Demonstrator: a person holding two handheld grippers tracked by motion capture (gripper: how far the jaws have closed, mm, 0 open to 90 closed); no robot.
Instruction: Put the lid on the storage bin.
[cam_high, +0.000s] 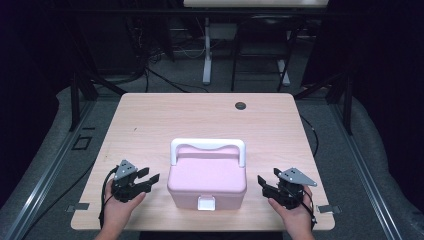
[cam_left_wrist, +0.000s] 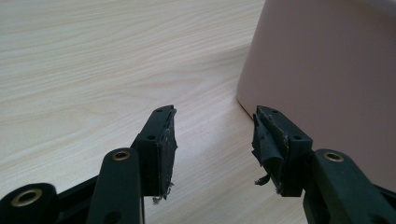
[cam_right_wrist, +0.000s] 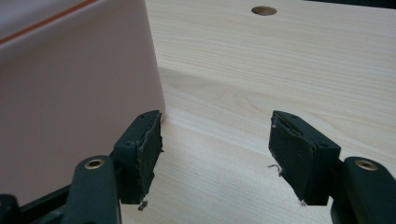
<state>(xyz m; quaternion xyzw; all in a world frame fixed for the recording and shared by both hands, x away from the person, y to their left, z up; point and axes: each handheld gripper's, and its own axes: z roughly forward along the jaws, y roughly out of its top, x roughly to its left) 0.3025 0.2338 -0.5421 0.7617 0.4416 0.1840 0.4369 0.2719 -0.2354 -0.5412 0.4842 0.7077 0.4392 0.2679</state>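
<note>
While the pink box (cam_high: 207, 181) sits near the counter's (cam_high: 150, 125) front edge, the left gripper (cam_high: 150, 177) and right gripper (cam_high: 262, 182) flank it – both open, empty – bare counter beyond

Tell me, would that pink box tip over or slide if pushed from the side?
The pink box looks squat with a broad base, so it would probably slide on the smooth table rather than tip. Its walls seem like rigid plastic, likely stiff. The white handle suggests it is light enough to lift.
</note>
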